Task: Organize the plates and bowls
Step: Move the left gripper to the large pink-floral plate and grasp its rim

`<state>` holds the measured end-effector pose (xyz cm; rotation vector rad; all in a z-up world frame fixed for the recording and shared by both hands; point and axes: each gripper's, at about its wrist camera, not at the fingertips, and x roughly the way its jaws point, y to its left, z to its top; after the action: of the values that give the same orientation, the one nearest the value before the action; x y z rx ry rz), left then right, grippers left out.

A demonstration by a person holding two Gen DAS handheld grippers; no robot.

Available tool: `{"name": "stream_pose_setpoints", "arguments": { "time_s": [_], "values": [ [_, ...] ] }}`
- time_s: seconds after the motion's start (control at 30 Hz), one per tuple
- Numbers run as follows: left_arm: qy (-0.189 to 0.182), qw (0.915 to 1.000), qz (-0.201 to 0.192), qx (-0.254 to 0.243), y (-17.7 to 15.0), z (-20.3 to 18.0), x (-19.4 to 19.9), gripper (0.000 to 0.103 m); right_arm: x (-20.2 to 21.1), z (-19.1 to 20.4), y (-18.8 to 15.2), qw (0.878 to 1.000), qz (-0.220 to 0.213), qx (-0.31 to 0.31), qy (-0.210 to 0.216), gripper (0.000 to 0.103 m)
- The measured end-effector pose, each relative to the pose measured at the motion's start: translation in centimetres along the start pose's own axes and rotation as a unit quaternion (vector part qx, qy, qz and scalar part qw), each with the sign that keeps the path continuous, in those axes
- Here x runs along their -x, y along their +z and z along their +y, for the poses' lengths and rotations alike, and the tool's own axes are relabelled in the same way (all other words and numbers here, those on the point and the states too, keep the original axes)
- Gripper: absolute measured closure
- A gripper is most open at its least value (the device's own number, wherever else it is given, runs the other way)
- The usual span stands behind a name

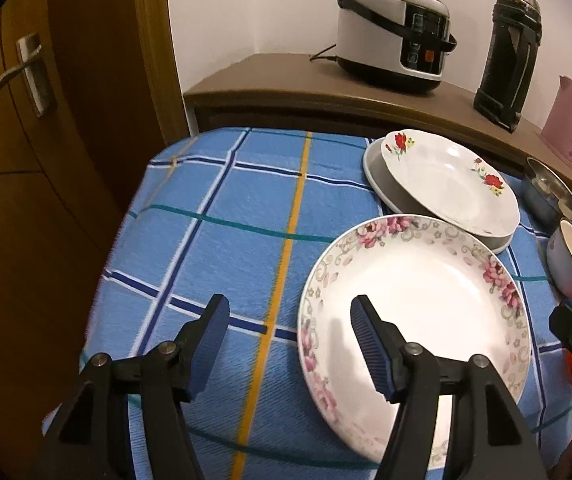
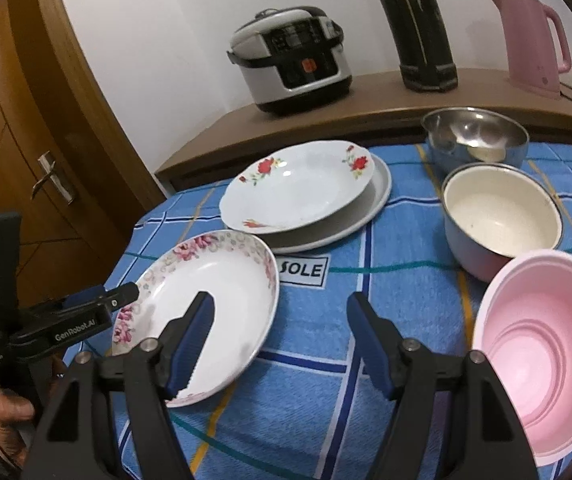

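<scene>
A white plate with a pink-flower rim [image 1: 414, 304] [image 2: 221, 280] lies near the front of the blue checked tablecloth [image 1: 221, 240]. My left gripper [image 1: 290, 344] is open and straddles its left rim, one finger over the plate, the other over cloth. My right gripper [image 2: 283, 336] is open and straddles the plate's right rim the same way. Behind, a red-rose plate [image 2: 298, 184] rests on a grey plate [image 2: 380, 192]. To the right stand a steel bowl [image 2: 474, 136], a blue enamel bowl [image 2: 502, 216] and a pink plastic bowl [image 2: 542, 356].
A brown shelf [image 2: 366, 120] behind the table carries a rice cooker [image 2: 294, 60], a black flask [image 2: 418, 28] and a pink kettle [image 2: 530, 40]. A wooden door [image 1: 45, 120] stands to the left. The cloth's left half is bare. A hand [image 2: 9, 416] holds the left gripper.
</scene>
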<state>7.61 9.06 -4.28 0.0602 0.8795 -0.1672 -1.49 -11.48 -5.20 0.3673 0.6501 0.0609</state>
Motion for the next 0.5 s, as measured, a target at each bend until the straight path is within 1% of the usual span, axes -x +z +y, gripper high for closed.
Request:
{"name": "stream_pose_setpoints", "arguments": {
  "time_s": [0.07, 0.13, 0.3, 0.37, 0.4, 0.43, 0.5],
  "values": [
    [-0.002, 1.0000, 0.003, 0.002, 0.2, -0.2, -0.3, 0.038, -0.3, -0.1, 0.1, 1.000, 0.004, 0.000, 0.000, 0.033],
    [0.004, 1.0000, 0.003, 0.001, 0.4, -0.3, -0.5, 0.038, -0.6, 0.0, 0.1, 1.000, 0.010, 0.001, -0.001, 0.033],
    [0.004, 1.0000, 0.004, 0.003, 0.6, -0.3, -1.0, 0.038, -0.5, 1.0, 0.3, 1.000, -0.002, 0.026, -0.007, 0.034],
    [0.005, 1.0000, 0.006, 0.003, 0.6, -0.3, -1.2, 0.038, -0.9, 1.3, 0.4, 0.999, 0.000, 0.033, -0.006, 0.034],
    [0.006, 0.9999, 0.008, 0.004, 0.7, -0.2, -1.3, 0.038, -1.1, 1.4, 0.4, 0.999, 0.004, 0.034, -0.006, 0.036],
    [0.005, 0.9999, 0.010, 0.004, 0.7, -0.2, -1.4, 0.038, -1.4, 1.4, 0.3, 0.999, 0.008, 0.034, -0.006, 0.042],
    [0.006, 0.9999, 0.012, 0.003, 0.7, -0.2, -1.6, 0.038, -1.9, 1.2, 0.3, 0.999, 0.019, 0.031, -0.006, 0.051]
  ]
}}
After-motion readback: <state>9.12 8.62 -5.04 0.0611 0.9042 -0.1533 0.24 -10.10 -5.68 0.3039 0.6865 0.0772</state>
